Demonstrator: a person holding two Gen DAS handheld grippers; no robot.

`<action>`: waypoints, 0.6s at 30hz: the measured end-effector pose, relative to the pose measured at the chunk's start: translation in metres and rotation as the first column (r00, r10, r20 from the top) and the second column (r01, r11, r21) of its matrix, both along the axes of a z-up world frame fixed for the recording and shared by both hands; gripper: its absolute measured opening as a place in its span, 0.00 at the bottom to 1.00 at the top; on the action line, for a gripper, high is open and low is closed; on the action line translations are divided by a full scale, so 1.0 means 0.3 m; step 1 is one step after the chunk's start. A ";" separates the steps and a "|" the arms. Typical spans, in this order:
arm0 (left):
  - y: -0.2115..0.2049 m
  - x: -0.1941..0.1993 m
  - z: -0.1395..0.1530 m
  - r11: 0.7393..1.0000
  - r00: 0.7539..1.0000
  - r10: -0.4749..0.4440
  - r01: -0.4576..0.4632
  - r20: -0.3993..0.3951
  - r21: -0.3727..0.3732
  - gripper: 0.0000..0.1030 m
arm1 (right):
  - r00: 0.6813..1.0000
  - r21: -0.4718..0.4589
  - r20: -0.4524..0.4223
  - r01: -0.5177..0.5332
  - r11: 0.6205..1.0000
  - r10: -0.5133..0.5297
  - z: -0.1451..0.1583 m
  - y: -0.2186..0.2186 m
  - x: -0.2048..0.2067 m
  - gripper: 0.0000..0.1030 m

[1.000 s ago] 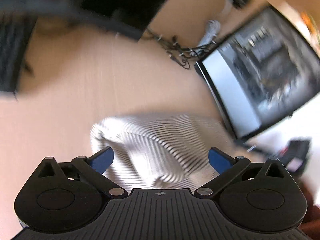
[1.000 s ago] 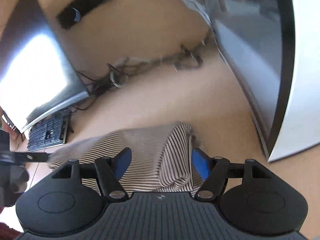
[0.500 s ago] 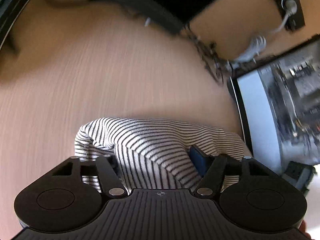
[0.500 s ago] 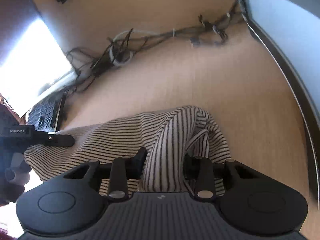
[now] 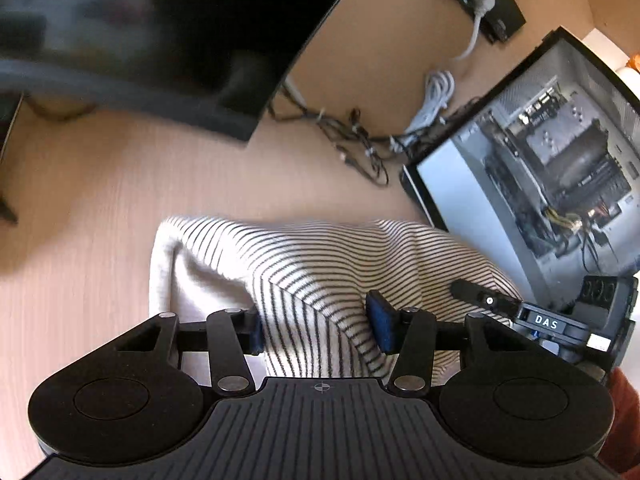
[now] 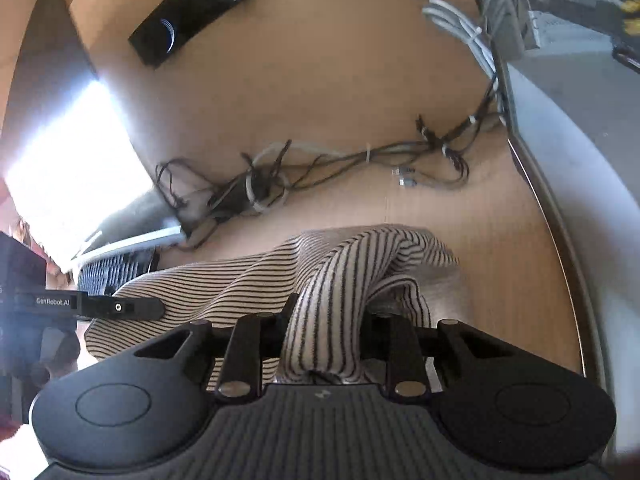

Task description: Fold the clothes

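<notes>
Garment: striped shirt (image 5: 340,256) bunched on desk (image 5: 100,200) | left gripper (image 5: 316,330) jaws clamped on fold | right gripper (image 6: 326,330) jaws pinching gathered ridge

Under my left gripper (image 5: 318,330): matt black plastic body with a ribbed top, blue rubbery pads on the fingers (image 5: 380,326). Striped garment (image 5: 320,256): soft knitted cloth, cream with dark lines. Surface (image 5: 100,184): pale wood grain, matt. Monitor (image 5: 180,32): glossy dark screen. Computer case (image 5: 560,160): bare grey metal inside.
</notes>
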State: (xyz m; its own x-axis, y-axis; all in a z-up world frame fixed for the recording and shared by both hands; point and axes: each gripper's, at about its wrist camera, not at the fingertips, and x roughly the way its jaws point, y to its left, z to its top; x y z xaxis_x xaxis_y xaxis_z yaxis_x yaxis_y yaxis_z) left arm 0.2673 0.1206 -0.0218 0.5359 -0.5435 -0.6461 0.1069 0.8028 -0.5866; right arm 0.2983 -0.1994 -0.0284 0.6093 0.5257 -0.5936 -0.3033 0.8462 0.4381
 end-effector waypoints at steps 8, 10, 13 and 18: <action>0.011 -0.072 -0.138 0.998 0.995 0.032 -0.027 -0.090 0.064 0.52 | 0.993 -0.088 -0.089 0.065 0.994 -0.073 -0.123 -0.022 -0.063 0.24; 0.017 -0.079 -0.138 0.998 0.995 0.045 -0.041 -0.089 0.046 0.51 | 0.990 -0.070 -0.110 0.077 0.995 -0.084 -0.143 -0.029 -0.086 0.28; 0.008 -0.092 -0.121 1.000 0.995 0.028 -0.028 -0.098 0.002 0.65 | 0.988 -0.040 -0.121 0.088 0.995 -0.092 -0.141 -0.027 -0.108 0.31; -0.051 -0.138 -0.119 0.999 0.996 -0.039 0.039 -0.074 -0.001 0.72 | 0.987 0.018 -0.117 0.111 0.994 -0.108 -0.121 -0.010 -0.139 0.36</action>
